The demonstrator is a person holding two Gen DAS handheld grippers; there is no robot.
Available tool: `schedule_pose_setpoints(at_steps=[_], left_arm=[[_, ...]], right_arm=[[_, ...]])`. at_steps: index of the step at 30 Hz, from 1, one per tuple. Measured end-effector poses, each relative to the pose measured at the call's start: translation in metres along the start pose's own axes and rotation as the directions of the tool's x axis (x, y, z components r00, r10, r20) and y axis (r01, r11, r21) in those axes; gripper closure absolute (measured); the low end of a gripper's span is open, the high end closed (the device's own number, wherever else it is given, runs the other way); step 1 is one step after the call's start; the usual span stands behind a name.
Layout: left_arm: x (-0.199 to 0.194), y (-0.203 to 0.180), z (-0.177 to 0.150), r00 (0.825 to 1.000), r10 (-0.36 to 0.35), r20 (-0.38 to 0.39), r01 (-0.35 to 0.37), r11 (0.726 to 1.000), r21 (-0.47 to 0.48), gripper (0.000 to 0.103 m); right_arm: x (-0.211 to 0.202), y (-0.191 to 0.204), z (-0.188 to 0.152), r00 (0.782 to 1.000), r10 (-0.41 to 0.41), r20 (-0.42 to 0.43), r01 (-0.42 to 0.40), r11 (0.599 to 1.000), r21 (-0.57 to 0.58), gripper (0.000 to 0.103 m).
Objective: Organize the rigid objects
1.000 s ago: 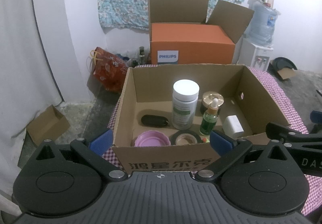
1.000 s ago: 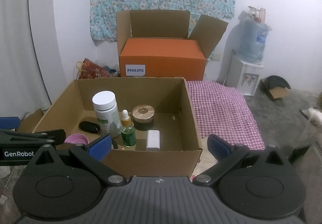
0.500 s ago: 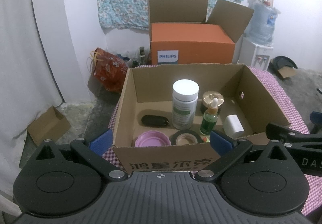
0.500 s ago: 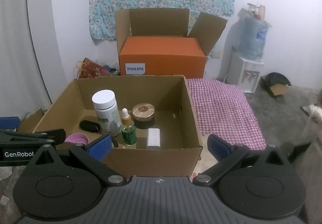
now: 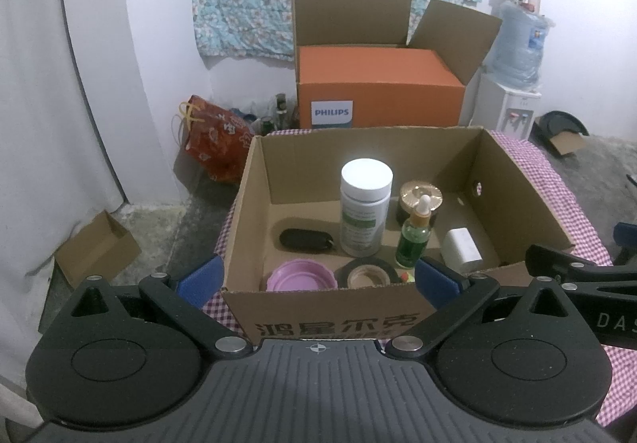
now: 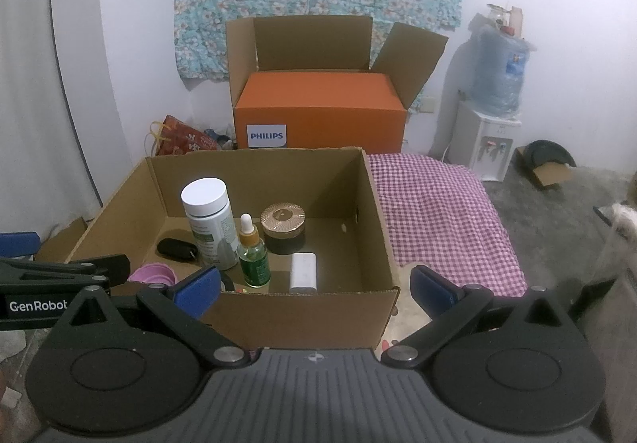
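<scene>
An open cardboard box [image 5: 330, 317] [image 6: 378, 228] sits on a checked cloth. Inside stand a white-capped bottle [image 5: 365, 212] [image 6: 209, 222], a green dropper bottle [image 5: 414, 236] [image 6: 253, 256], a gold-lidded jar [image 5: 421, 198] [image 6: 283, 226], a white block [image 5: 462, 250] [image 6: 303, 271], a black case [image 5: 304, 240] [image 6: 175, 248], a pink lid [image 5: 300, 276] [image 6: 153, 274] and a tape roll [image 5: 368, 272]. My left gripper [image 5: 318, 280] is open and empty just before the box's near wall. My right gripper [image 6: 314, 283] is open and empty near the box's right front corner.
An orange Philips box [image 5: 378, 88] [image 6: 318, 108] stands behind. A water dispenser [image 5: 513, 80] [image 6: 491, 116] is at the back right. A red bag [image 5: 215, 136] and a small carton [image 5: 95, 248] lie on the floor left. The checked cloth [image 6: 438, 212] spreads right of the box.
The right wrist view has shifted very slightly; the box and its contents have not moved. Both grippers stay open.
</scene>
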State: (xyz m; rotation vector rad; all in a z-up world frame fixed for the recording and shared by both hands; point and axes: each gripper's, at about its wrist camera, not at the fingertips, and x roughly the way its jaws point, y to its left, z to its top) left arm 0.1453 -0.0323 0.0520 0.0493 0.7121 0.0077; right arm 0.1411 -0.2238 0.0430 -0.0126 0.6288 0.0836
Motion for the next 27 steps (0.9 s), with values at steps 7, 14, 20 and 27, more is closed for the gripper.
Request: schedule_pose_setpoints(at_steps=[7, 14, 20, 27], left_arm=[[-0.0004, -0.0004, 0.0001, 1.0, 0.0, 0.001, 0.0, 1.0, 0.0, 0.001], [-0.0005, -0.0004, 0.0002, 1.0, -0.002, -0.001, 0.002, 1.0, -0.001, 0.001], [-0.0006, -0.0012, 0.0002, 1.0, 0.0, 0.0, 0.0, 1.0, -0.001, 0.001], [-0.0006, -0.0012, 0.0003, 1.0, 0.0, 0.0, 0.0, 1.0, -0.001, 0.001]], right_arm=[[0.0002, -0.0009, 0.0005, 1.0, 0.002, 0.0, -0.002, 1.0, 0.0, 0.0], [-0.0002, -0.0015, 0.0004, 1.0, 0.003, -0.003, -0.003, 1.0, 0.002, 0.0], [-0.0011, -0.0013, 0.0, 1.0, 0.0, -0.004, 0.0, 1.0, 0.004, 0.0], [-0.0028, -0.0011, -0.0006, 1.0, 0.001, -0.006, -0.001, 1.0, 0.009, 0.0]])
